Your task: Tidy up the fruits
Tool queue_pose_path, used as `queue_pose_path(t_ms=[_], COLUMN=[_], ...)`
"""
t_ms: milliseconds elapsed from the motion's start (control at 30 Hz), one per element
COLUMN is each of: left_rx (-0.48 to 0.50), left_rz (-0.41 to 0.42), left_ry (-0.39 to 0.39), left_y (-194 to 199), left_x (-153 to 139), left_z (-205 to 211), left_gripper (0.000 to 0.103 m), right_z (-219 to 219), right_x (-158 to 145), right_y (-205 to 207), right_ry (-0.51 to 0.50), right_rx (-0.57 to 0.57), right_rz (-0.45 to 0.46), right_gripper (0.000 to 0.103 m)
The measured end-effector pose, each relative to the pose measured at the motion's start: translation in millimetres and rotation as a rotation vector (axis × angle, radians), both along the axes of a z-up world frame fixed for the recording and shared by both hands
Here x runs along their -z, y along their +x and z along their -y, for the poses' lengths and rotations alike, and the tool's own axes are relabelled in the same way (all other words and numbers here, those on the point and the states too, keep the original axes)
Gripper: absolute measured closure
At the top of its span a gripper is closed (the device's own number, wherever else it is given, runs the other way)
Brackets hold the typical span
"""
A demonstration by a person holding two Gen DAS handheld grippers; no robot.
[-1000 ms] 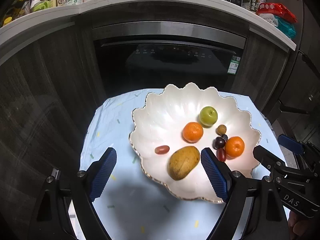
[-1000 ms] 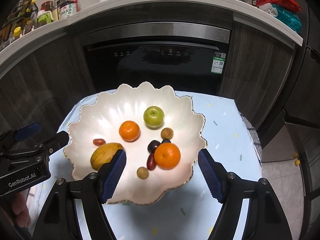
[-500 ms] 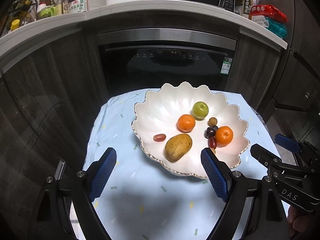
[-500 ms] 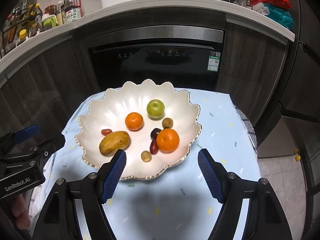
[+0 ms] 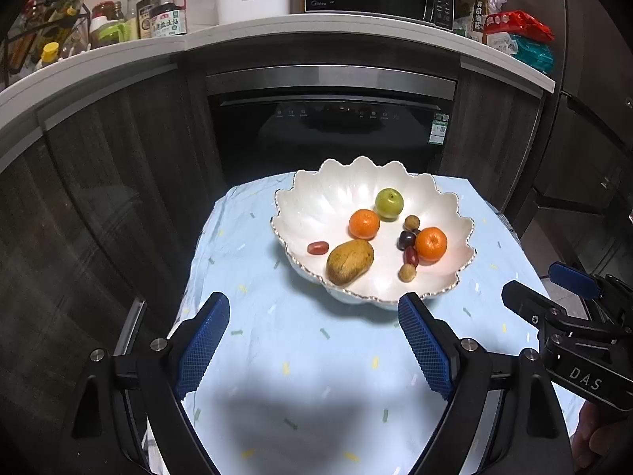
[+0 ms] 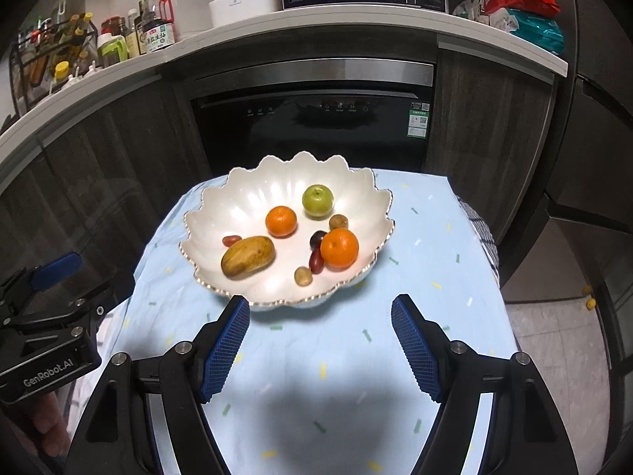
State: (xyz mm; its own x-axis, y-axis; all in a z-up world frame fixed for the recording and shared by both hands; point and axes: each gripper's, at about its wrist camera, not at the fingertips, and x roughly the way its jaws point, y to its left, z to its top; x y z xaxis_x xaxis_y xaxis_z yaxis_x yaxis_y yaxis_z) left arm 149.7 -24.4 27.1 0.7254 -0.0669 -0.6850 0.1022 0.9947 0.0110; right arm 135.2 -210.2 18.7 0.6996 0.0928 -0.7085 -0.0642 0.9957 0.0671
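Observation:
A white scalloped bowl (image 5: 316, 206) (image 6: 237, 198) stands on a small table with a pale blue cloth (image 5: 300, 356) (image 6: 427, 237). In it lie a green apple (image 5: 389, 203) (image 6: 317, 199), two oranges (image 5: 364, 223) (image 5: 431, 243) (image 6: 281, 220) (image 6: 339, 248), a brown-yellow mango (image 5: 349, 262) (image 6: 247, 256), dark grapes (image 5: 406, 240) (image 6: 316, 239), red oblong fruits (image 5: 318, 247) (image 6: 231, 240) and small tan round fruits (image 5: 407, 272) (image 6: 303, 276). My left gripper (image 5: 314, 316) and right gripper (image 6: 321, 310) hover open and empty over the cloth, just short of the bowl's near rim.
Behind the table stands a dark built-in appliance (image 5: 332, 126) under a white counter (image 5: 277, 35) with bottles, a rice cooker and a microwave. Dark cabinets flank it. Tiled floor (image 6: 554, 356) lies to the right of the table. A hand shows at each view's lower corner.
Both grippers have drawn back from the bowl: it looked larger and partly between the fingers before, and now it sits beyond the fingertips. More of the cloth is exposed. The fruit has not moved.

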Motion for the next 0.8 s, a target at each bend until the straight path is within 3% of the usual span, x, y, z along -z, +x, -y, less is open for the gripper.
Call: queue_pose_path(t_ms=[800], left_rx=[-0.038], left_rz=[-0.009], left_ry=[0.045], left_y=[-86.5], left_x=[5.0], left_z=[-1.5], left_gripper=[0.016], right_z=[6.5], right_x=[4.0], right_y=[-78.7], right_ry=[0.013], right_rx=[0.026], right_rz=[0.007], right_gripper=[0.028])
